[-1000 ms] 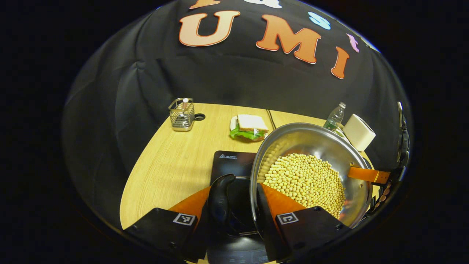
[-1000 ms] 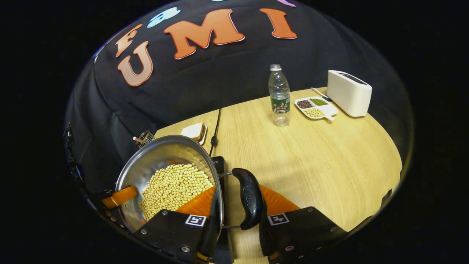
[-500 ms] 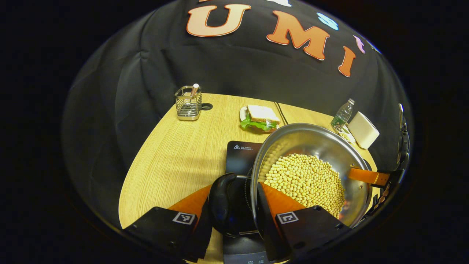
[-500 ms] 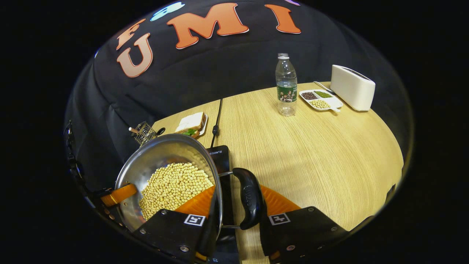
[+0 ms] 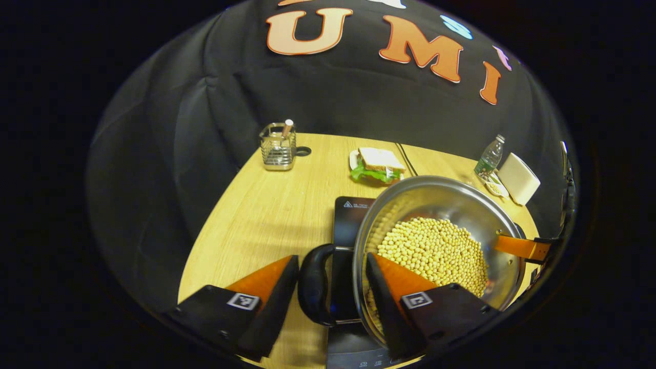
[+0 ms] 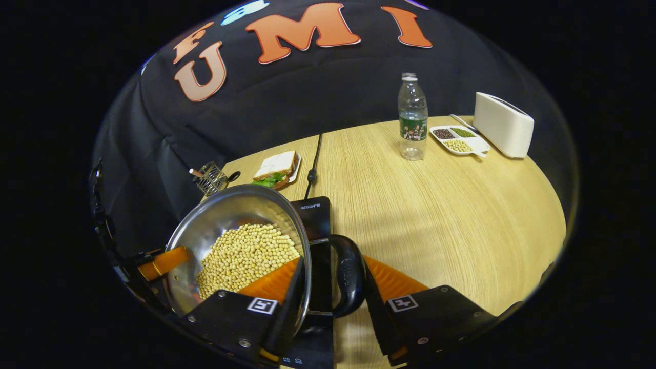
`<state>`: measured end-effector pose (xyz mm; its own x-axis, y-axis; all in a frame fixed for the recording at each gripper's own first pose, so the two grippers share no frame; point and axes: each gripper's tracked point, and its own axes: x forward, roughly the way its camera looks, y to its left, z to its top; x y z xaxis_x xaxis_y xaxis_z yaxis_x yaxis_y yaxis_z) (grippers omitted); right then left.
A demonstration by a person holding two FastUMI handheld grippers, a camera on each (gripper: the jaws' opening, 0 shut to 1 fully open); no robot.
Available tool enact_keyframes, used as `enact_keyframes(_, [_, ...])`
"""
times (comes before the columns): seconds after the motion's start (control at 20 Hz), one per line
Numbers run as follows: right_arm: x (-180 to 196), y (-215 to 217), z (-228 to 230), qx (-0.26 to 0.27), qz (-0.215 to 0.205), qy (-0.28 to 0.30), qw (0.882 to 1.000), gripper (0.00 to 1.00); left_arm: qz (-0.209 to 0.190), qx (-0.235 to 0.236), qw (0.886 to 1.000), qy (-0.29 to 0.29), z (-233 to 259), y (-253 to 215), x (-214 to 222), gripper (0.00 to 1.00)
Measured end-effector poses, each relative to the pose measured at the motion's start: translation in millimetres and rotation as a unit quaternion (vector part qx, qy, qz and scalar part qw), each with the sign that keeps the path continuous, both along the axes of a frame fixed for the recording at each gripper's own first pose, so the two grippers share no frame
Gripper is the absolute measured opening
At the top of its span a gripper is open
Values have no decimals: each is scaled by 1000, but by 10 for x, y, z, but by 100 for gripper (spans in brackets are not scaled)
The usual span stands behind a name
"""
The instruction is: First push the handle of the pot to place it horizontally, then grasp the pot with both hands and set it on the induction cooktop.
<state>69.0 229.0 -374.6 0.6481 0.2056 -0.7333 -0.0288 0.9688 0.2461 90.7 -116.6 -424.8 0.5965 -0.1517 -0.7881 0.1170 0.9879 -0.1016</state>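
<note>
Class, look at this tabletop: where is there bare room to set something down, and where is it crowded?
Free: the wood between the induction cooktop and the water bottle, and the stretch between the utensil holder and the cooktop. Crowded: around the pot with both grippers, and the far corner with bottle, snack tray and toaster.

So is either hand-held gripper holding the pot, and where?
Unclear: left hand-held gripper and right hand-held gripper each straddle a handle and rim of the pot; pressing can't be confirmed.
</note>
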Motion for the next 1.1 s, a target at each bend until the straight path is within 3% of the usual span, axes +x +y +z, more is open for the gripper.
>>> enact_keyframes(0.05, [-8,-66,54,-1,-1,-5,1000,69,3,6,1000,-11,75,53,11,100])
enact_keyframes(0.1, [12,-141,117,-2,-5,-12,1000,82,6,10,1000,-19,145,70,-2,100])
enact_keyframes(0.2, [47,-258,313,4,-9,-35,999,95,18,3,999,-47,419,55,32,100])
enact_keyframes(0.45, [148,-611,1159,-3,-9,-130,991,95,34,-27,986,-160,1596,-103,236,98])
enact_keyframes(0.6, [148,-876,1824,-8,-12,-199,980,95,35,-36,971,-233,2368,-191,350,98])
enact_keyframes(0.8, [11,-1312,2620,-31,-26,-278,960,95,46,-77,954,-285,3243,-229,326,98])
enact_keyframes(1.0, [-183,-1845,3272,-67,-54,-341,936,95,64,-39,936,-345,3975,57,259,97])
enact_keyframes(1.1, [-276,-2070,3496,-70,-66,-359,928,95,61,-30,932,-357,4160,98,157,99])
